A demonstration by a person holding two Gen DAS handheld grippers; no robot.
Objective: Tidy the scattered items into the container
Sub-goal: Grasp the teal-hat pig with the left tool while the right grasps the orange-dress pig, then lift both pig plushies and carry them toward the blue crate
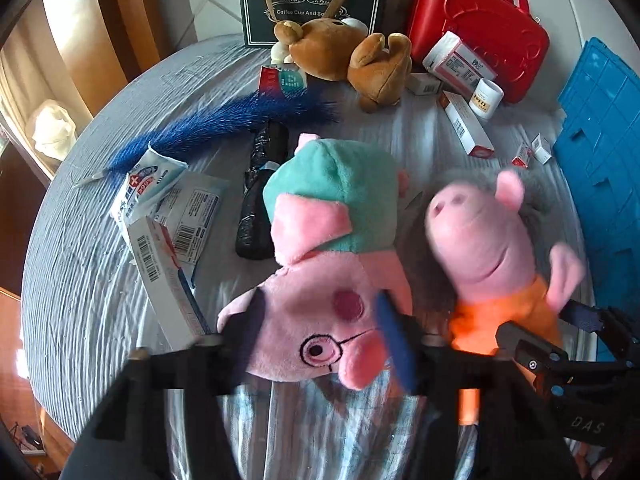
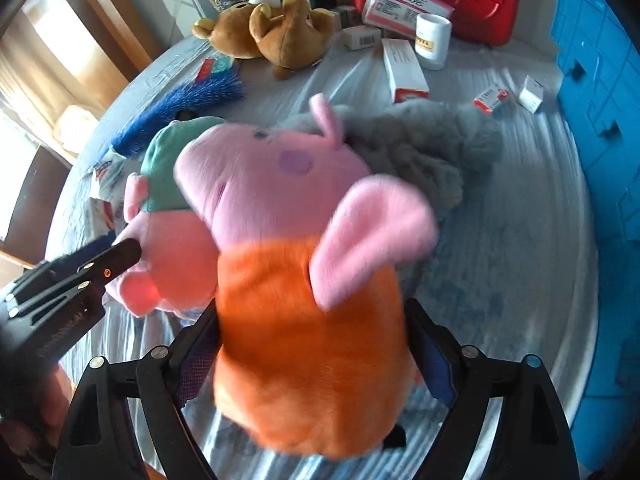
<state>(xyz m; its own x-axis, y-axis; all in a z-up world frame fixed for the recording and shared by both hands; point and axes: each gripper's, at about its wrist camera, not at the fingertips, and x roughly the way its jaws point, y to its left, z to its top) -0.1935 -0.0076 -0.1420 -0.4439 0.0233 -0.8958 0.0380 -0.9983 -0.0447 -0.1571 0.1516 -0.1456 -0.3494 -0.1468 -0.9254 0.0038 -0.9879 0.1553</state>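
My left gripper (image 1: 316, 344) is shut on the head of a pink pig plush with glasses and a teal top (image 1: 320, 248), which hangs upside down; it also shows in the right wrist view (image 2: 168, 216). My right gripper (image 2: 316, 364) is shut on the orange body of a second pink pig plush (image 2: 304, 280), held above the grey-blue table cloth (image 2: 500, 240); this plush also shows in the left wrist view (image 1: 488, 248). The blue crate (image 1: 600, 160) stands at the right edge and also shows in the right wrist view (image 2: 600, 100).
A grey plush (image 2: 420, 144) lies behind the orange pig. Brown plush toys (image 1: 344, 56), a red case (image 1: 480, 28), medicine boxes (image 1: 466, 128), a white jar (image 1: 486, 98), a blue brush (image 1: 224, 128), a black roll (image 1: 260, 196) and packets (image 1: 168, 208) are scattered on the table.
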